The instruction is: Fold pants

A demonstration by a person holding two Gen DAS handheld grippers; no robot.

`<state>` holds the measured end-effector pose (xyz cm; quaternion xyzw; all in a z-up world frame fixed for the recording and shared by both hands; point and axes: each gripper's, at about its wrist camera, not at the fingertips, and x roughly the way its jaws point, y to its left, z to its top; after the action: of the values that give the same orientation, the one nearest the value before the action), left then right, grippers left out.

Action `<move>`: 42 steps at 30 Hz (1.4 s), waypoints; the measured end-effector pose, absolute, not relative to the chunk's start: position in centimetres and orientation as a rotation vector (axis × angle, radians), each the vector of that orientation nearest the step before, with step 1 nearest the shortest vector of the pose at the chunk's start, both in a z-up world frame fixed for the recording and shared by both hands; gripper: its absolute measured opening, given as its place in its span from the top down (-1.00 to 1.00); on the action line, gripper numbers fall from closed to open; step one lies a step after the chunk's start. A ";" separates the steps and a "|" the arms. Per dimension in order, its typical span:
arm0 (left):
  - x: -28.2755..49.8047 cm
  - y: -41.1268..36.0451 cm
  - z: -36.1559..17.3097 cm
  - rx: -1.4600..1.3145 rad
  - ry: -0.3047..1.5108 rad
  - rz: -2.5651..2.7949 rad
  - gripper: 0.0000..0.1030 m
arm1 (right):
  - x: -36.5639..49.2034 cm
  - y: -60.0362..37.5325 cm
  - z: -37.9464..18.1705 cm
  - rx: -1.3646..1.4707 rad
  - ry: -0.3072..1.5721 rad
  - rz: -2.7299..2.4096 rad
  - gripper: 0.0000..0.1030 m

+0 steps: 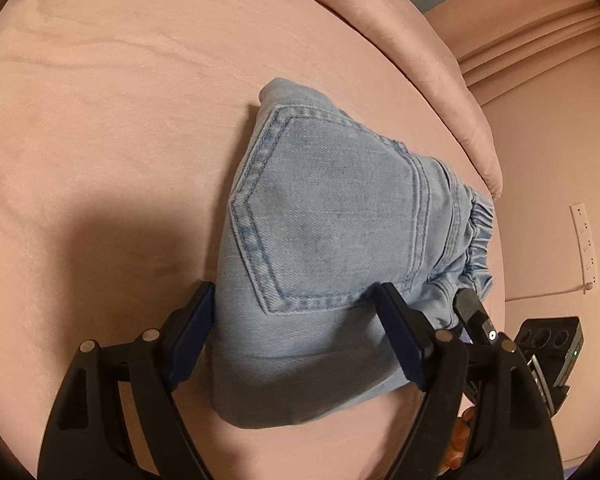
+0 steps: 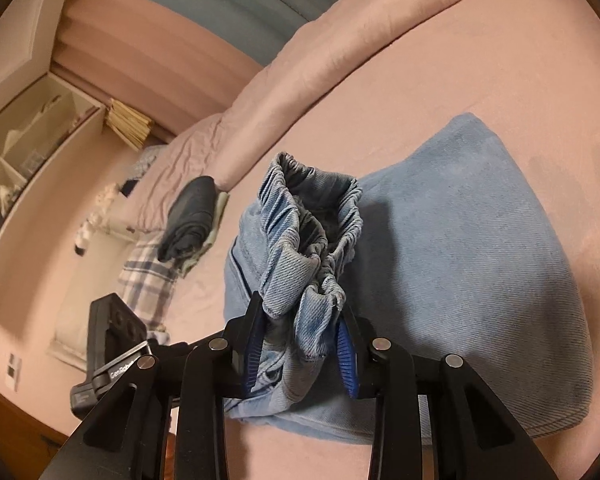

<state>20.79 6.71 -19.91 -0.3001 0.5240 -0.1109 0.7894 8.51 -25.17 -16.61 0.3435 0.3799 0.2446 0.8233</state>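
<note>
Pink bedding (image 1: 100, 120) carries the light denim pants (image 1: 332, 216), already folded into a compact bundle with the back pocket up. Its elastic waistband (image 2: 312, 216) end points toward the right gripper (image 2: 300, 344), which is clamped on that bunched band. The left gripper (image 1: 296, 332) spreads wide, straddling the folded edge nearest it, gripping nothing.

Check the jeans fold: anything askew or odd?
Yes. The waistband stands bunched and gaping, pinched by the right gripper, instead of lying flat on the jeans. The left gripper straddles the pocket side, open.
</note>
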 end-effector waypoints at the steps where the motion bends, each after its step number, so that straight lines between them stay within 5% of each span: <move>1: 21.6 6.2 -19.9 -0.642 1.130 -0.235 -0.59 | 8.5 -25.4 -16.6 0.734 0.802 0.523 0.33; 42: 23.0 2.7 -17.9 -0.586 1.103 -0.241 -0.62 | 5.6 -30.6 -15.3 0.782 0.679 0.381 0.36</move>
<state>23.02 2.70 -17.91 -0.2737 0.5149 -0.1127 0.8045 5.63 -30.56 -15.32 0.3713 0.3225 0.1810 0.8517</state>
